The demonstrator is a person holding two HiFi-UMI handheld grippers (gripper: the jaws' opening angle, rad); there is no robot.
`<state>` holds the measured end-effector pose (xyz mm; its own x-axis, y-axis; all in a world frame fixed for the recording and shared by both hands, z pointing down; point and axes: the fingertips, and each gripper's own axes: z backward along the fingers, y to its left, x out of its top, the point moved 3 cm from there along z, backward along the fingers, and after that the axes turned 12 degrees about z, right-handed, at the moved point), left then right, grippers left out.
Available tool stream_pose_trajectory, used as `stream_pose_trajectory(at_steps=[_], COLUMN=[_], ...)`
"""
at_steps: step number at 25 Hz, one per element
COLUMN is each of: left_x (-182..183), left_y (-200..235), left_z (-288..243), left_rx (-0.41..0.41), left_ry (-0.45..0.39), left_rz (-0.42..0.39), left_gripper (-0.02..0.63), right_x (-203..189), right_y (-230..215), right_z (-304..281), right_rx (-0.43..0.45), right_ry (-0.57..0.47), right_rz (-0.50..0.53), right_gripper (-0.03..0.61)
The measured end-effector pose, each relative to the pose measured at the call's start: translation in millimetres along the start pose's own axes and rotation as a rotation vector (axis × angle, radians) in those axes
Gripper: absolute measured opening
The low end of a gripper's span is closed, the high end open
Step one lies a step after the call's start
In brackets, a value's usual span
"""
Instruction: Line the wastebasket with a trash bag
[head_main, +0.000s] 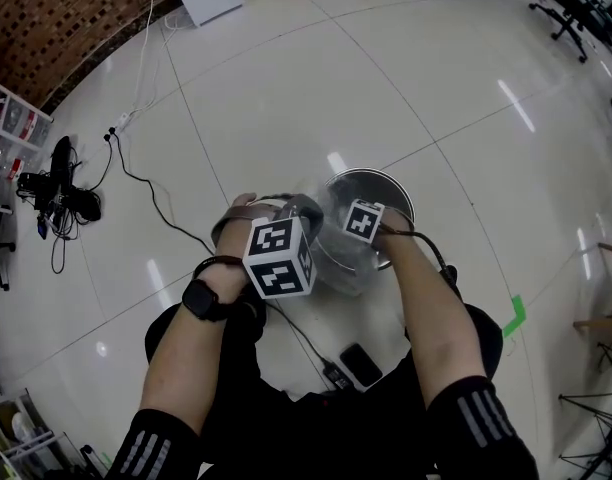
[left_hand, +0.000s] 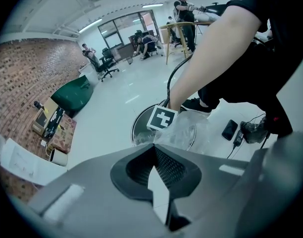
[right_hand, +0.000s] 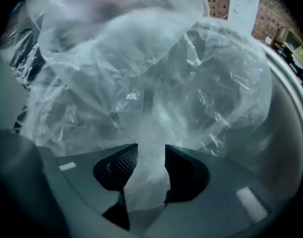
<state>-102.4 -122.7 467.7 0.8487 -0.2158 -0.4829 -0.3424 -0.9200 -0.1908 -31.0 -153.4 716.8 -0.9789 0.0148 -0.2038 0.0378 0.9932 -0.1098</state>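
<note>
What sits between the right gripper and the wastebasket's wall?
Only clear trash bag, passing between the open jaws of the right gripper toward the wastebasket wall; right gripper view shows it.

The person wears black sleeves with white stripes and a black wristwatch.

In the head view's centre, the wastebasket stands on the floor, the trash bag in its mouth, the left gripper at its left, and the right gripper over it.
</note>
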Motion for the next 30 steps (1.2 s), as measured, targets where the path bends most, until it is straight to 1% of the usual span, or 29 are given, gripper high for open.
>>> stream_pose_trajectory(at_steps=[3, 7, 11, 14, 16, 19, 22, 23, 24, 25, 27, 28, 30], left_x=[0.0, 3.1, 9.9, 17.1, 20.7, 25.8, 29.8, 30.7, 31.4, 32.5, 36.2, 38.4, 41.9], left_y=[-2.0, -1.3, 4.5, 9.5, 9.8, 6.5, 2.2, 0.9, -0.4, -1.9, -5.4, -6.6, -7.3], left_z=[-5.8, -13.0, -13.1, -8.0, -6.4, -8.8, -13.1, -14.4, -15.2, -15.4, -14.6, -14.1, -13.4], left_rx=[-0.013, -0.018, -0.010, -0.003, -0.002, -0.004, -0.006, -0.005, -0.002, 0.000, 0.000, 0.003, 0.014], left_ry=[0.012, 0.015, 0.009, -0.011, -0.019, -0.025, -0.031, -0.033, -0.035, -0.039, -0.051, -0.058, -0.070], left_rz=[-0.007, -0.016, -0.020, -0.019, -0.023, -0.037, -0.051, -0.061, -0.070, -0.077, -0.079, -0.078, -0.080], left_gripper=[-0.006, -0.006, -0.006, -0.006, -0.006, -0.006, -0.006, -0.006, -0.006, -0.006, -0.006, -0.006, -0.006], right_x=[-2.9, 0.5, 0.4, 7.1, 5.2, -9.2, -26.6, -27.1, -21.9, -13.0, 6.3, 14.8, 29.1], right_y=[2.9, -1.9, -11.4, -7.2, -8.6, -4.9, -4.2, -3.2, 0.1, 6.3, 25.1, 35.7, 53.9], right_z=[-12.9, -16.8, 6.0, 34.7, 57.7, 95.4, 140.9, 159.8, 180.3, 200.8, 234.6, 245.9, 257.9], right_rx=[0.044, 0.043, 0.005, 0.036, 0.014, -0.020, -0.103, -0.128, -0.142, -0.142, -0.111, -0.085, -0.025], right_ry=[-0.001, -0.023, -0.052, -0.116, -0.124, -0.109, -0.096, -0.129, -0.200, -0.294, -0.477, -0.551, -0.659], right_rz=[-0.015, 0.000, -0.015, -0.042, -0.026, -0.003, 0.044, 0.040, 0.024, 0.001, -0.040, -0.052, -0.073], right_gripper=[0.184, 0.184, 0.186, 0.192, 0.195, 0.198, 0.198, 0.198, 0.197, 0.196, 0.196, 0.196, 0.196])
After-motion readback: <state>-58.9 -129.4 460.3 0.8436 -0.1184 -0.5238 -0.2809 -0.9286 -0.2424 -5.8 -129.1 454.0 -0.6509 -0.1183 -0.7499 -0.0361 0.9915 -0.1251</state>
